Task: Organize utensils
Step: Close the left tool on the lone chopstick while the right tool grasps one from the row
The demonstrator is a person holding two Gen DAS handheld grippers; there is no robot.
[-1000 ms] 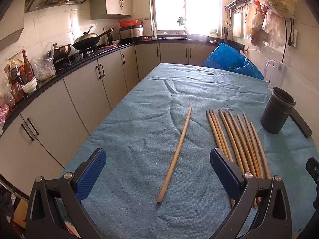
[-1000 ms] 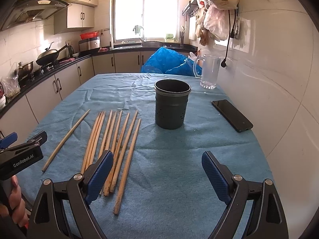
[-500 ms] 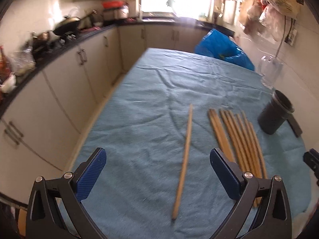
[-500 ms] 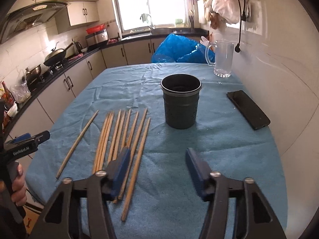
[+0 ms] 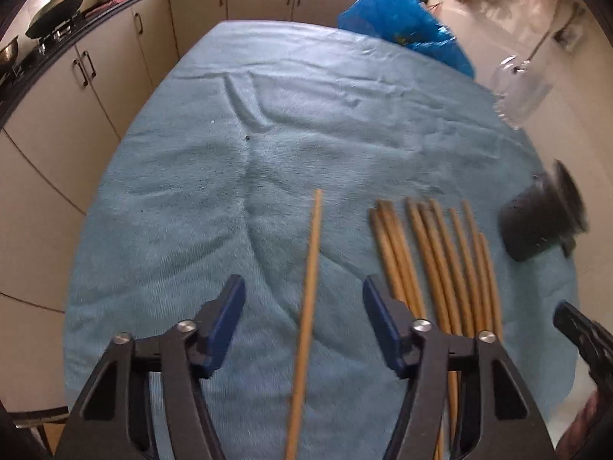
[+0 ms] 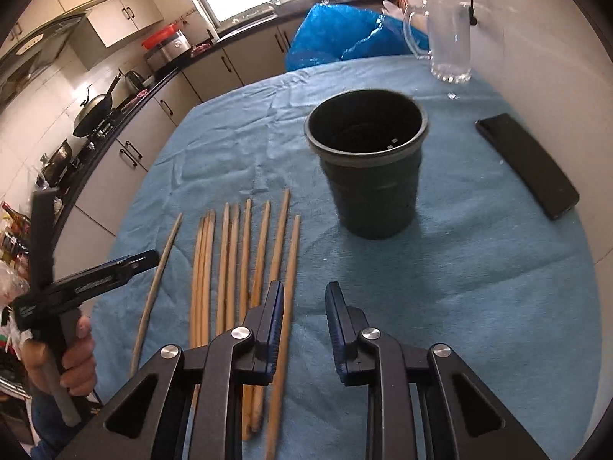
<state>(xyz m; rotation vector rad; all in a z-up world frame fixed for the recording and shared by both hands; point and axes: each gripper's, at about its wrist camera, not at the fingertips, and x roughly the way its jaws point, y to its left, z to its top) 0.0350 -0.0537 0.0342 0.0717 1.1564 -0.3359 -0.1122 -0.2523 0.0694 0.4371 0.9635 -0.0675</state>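
Several wooden chopsticks lie side by side on the blue cloth, also seen in the left wrist view. A single chopstick lies apart to their left, also in the right wrist view. A dark round holder stands upright beyond them, blurred in the left wrist view. My left gripper is open, jaws either side of the single chopstick, above it. My right gripper is partly closed with a narrow gap and holds nothing, just right of the rightmost chopstick.
A black phone lies right of the holder. A glass jug and a blue plastic bag stand at the table's far end. Kitchen cabinets and a stove with a wok run along the left.
Both grippers have tilted down and moved closer to the table. The left one is now centred over the single chopstick with jaws narrower. The right jaws have closed much further.
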